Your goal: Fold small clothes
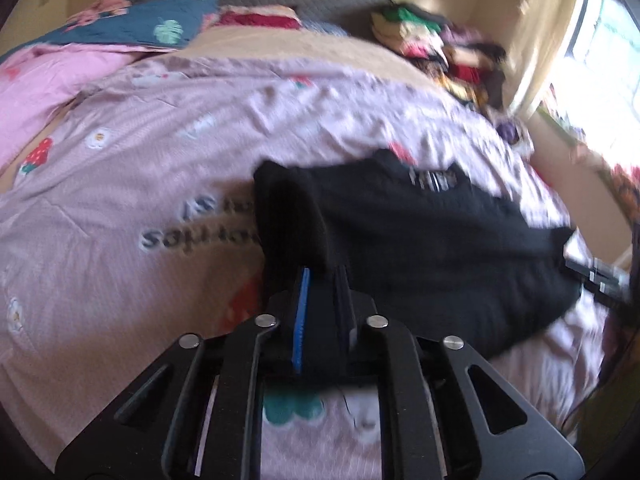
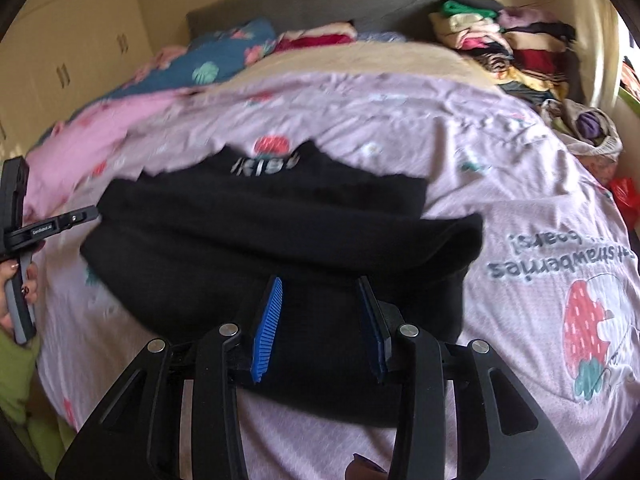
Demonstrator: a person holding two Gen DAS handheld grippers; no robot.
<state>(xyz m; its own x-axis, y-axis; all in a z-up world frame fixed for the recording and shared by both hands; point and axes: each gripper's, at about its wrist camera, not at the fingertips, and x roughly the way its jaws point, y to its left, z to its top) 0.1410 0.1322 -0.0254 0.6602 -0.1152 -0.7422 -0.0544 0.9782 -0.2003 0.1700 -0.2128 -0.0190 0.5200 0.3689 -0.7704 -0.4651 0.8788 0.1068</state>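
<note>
Left wrist view: left gripper (image 1: 322, 276) clenched on black garment (image 1: 432, 240), right gripper (image 2: 318, 300) released; risk—one-sided pull skews fold.

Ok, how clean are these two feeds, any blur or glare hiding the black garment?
Left wrist view: motion-smeared, window blown out at right, black garment featureless. Right wrist view: slightly sharper, its white lettering still smeared; fisheye bends the bedsheet in both.
</note>
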